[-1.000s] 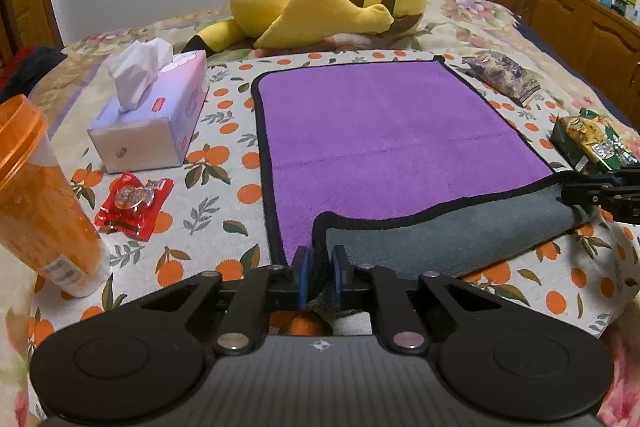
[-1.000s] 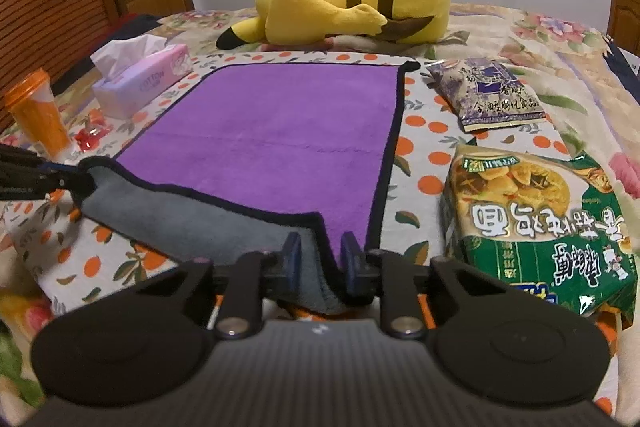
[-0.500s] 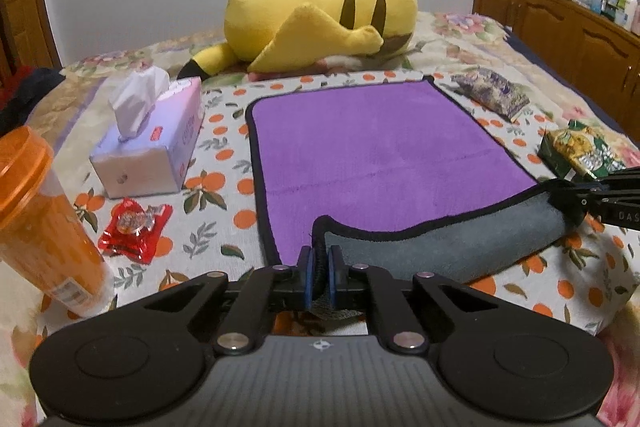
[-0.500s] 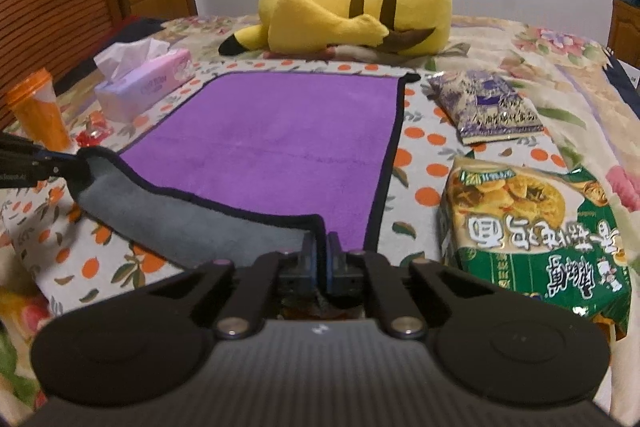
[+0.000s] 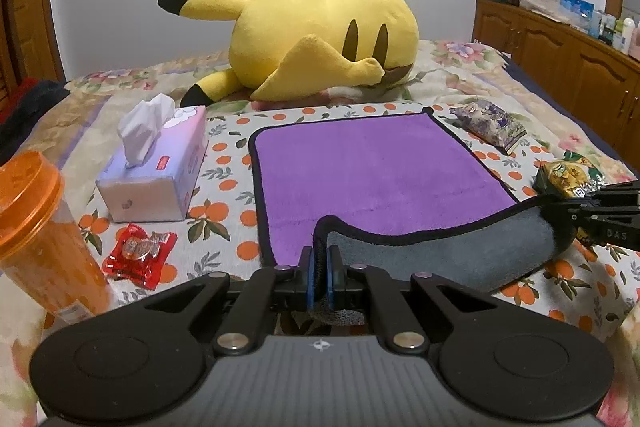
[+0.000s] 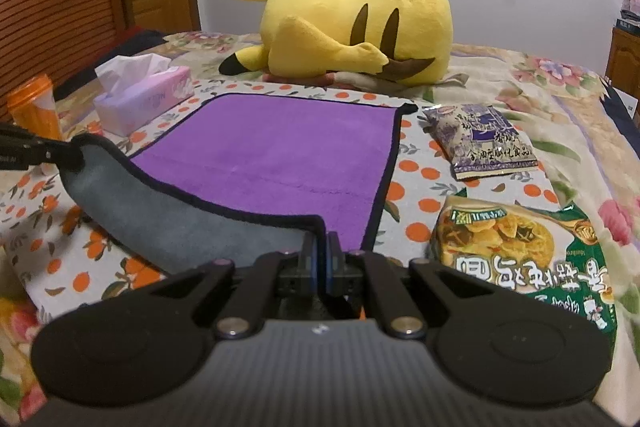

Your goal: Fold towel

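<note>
Nearest to me, my left hand-held gripper [image 5: 320,273] is clenched on one near corner of the towel [image 5: 372,171], and my right hand-held gripper [image 6: 320,259] is clenched on the other near corner. I hold both corners because a straight fold needs the whole near edge to travel as one line. That edge is raised off the bed [image 5: 472,75], so the grey underside shows and sags a little between the two grips. The sag tells me the cloth is slack, not stretched.

Beyond the lifted edge, the rest of the towel lies flat with its purple face up on the orange-print cloth [image 5: 224,179]. It works as an anchor, so I judge the next move is to carry the near edge over toward the far edge.

Left of the towel sit the red candy wrapper [image 5: 138,255], the orange cup [image 5: 36,227] and the tissue box [image 5: 156,171], all apart from it. Right of the towel lie the green snack bag [image 6: 516,247] and, farther back, the purple snack bag [image 6: 480,141], both just beside its border. I judge they could catch the right corner if I swing wide.

Past the towel's far edge rests the yellow plush toy [image 5: 316,39], clear of the landing area.
</note>
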`<state>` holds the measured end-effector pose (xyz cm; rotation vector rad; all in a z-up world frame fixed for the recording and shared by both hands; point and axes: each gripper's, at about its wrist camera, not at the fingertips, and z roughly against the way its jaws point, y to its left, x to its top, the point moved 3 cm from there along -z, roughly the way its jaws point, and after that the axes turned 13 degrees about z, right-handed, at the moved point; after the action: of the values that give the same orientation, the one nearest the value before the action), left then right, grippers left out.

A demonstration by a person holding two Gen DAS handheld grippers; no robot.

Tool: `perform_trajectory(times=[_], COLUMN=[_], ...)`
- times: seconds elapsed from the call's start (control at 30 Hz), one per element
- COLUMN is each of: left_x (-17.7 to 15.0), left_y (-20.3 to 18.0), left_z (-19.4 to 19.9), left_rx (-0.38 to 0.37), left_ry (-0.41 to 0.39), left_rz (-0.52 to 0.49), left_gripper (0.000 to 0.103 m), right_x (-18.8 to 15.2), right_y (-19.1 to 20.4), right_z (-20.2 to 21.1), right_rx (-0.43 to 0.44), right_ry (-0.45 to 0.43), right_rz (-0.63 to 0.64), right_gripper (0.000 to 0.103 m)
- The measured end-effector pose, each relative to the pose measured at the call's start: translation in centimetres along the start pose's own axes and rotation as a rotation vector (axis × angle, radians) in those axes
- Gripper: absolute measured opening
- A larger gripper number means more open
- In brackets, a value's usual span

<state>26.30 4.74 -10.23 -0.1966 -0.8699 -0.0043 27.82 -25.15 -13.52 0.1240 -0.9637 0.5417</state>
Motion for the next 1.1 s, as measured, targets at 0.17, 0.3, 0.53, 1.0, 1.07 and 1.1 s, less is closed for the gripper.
perform_trajectory(times=[0.17, 0.3, 0.53, 1.0, 1.07, 1.1], left_x=[0.5, 0.6, 0.7, 2.5, 2.9, 3.0], left_y=[-0.1, -0.2, -0.1, -0.5, -0.8, -0.9], left_z=[-0.1, -0.7, -1.7, -0.6, -0.5, -0.5], left_rx=[-0.010, -0.004, -0.001, -0.008, -0.007, -0.010], left_ry=[-0.017, -0.022, -0.019, -0.093, -0.101, -0.104], left_rz=[0.000, -0.018, -0.028, 0.009, 0.009, 0.007], left_gripper=[0.006, 0.006, 0.006, 0.006, 0.006, 0.006], right_x=[0.5, 0.7, 0.7, 2.5, 2.9, 3.1], right_y=[-0.3, -0.4, -0.3, -1.0, -1.1, -1.2], right_z=[0.0, -0.5, -1.4, -1.3, -1.1, -1.1], right_rx=[-0.009, -0.018, -0.020, -0.036, -0.039, -0.041], right_ry=[-0.025, -0.027, -0.019, -0.074, -0.086, -0.091], right_rz=[0.012, 0.038, 0.072, 0.079, 0.082, 0.082], right_gripper=[0.004, 0.004, 0.004, 0.004, 0.004, 0.004])
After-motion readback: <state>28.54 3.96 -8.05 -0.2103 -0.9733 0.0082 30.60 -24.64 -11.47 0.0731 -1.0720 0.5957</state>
